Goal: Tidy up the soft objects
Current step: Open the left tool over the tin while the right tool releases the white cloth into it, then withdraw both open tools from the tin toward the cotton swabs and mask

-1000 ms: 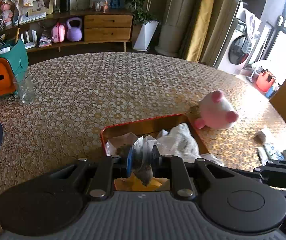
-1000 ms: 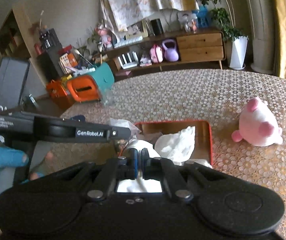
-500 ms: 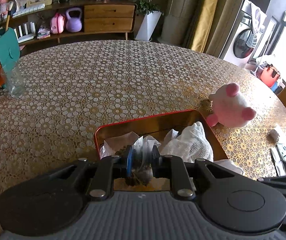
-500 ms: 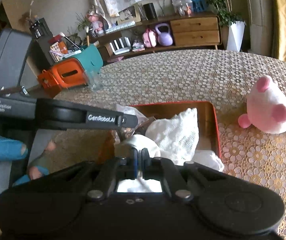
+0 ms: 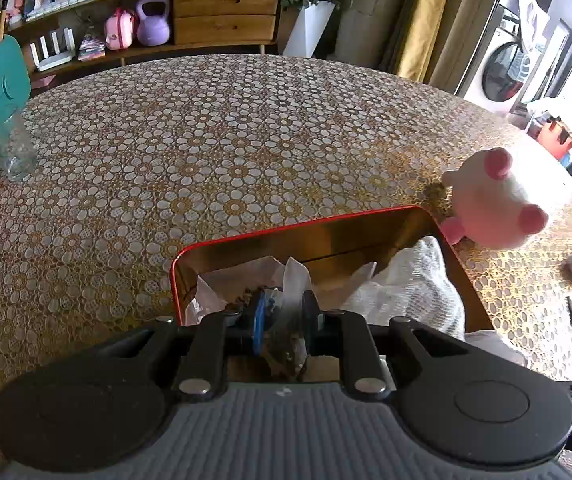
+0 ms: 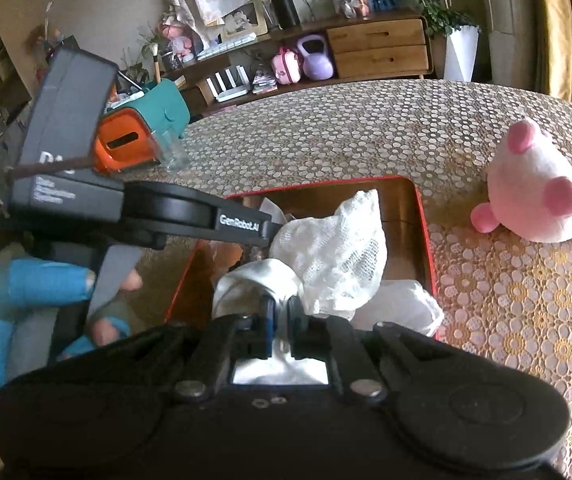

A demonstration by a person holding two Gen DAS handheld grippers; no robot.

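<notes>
**Two soft items lowered into the red-rimmed tin**

The left gripper [image 5: 282, 316] is clamped on a small clear plastic bag with dark crumbs inside [image 5: 287, 320]. The bag hangs between the blue pad and the black pad, just over the near left corner of the rectangular tin box with a red rim and golden inside [image 5: 297, 229]. The right gripper [image 6: 282, 316] has a white cloth piece [image 6: 254, 280] between its fingers; its jaws have just been opening a little, and I cannot tell if the pads still press on the cloth. In the right wrist view the cloth sits inside the tin, and a crumpled white lace fabric [image 6: 337, 256] lies at about 1 o'clock from the gripper, also in the tin. The round pink and white plush toy [image 6: 533, 200] is at about 2 o'clock, on the flower-pattern lace tablecloth [image 5: 206, 152], outside the tin and near its far right corner.

I judge that all these things are very light and soft. The bag is thin and slippery, so a pinch on its folded upper edge is safer than on the filled part, which may burst. The cloths will sag and can be taken anywhere at a fold. The plush toy is bulky and springy; I think an ear or a foot is the best place to take hold.
</notes>
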